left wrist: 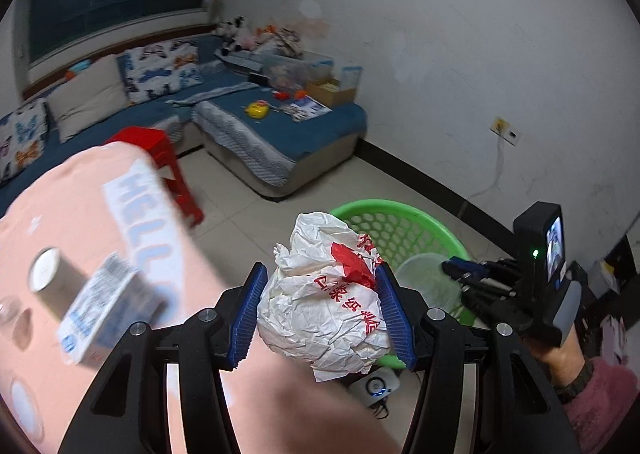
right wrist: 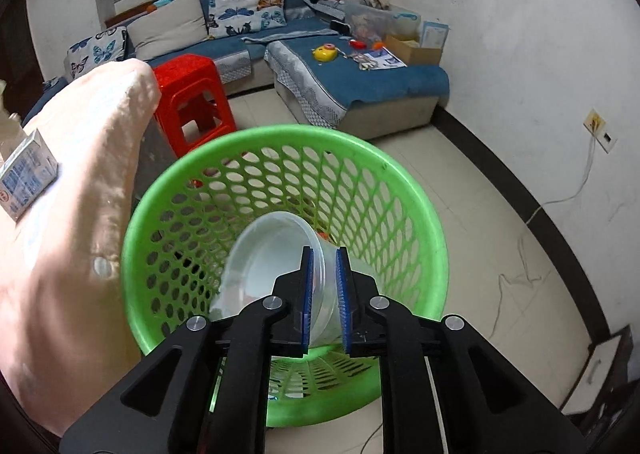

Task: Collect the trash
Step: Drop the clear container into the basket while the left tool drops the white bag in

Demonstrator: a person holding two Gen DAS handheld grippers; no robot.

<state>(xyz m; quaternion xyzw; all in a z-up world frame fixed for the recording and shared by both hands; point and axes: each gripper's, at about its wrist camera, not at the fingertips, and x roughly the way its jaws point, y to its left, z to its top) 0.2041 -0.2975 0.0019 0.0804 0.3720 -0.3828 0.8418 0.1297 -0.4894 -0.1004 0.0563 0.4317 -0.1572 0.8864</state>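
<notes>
Right gripper (right wrist: 323, 296) over the green basket (right wrist: 404, 189), nearer than the left.
Its parted pads straddle the clear cup's (right wrist: 272, 250) rim (grip unclear); left gripper (left wrist: 320, 306), clenching the crumpled wrapper (left wrist: 320, 314), hangs by the table edge.

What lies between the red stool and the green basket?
Only bare floor tiles separate the red stool from the green basket, as the right wrist view shows.

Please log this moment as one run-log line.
left gripper: holding crumpled paper bag | right gripper: clear plastic cup between fingers, over green basket | milk carton: on table
</notes>
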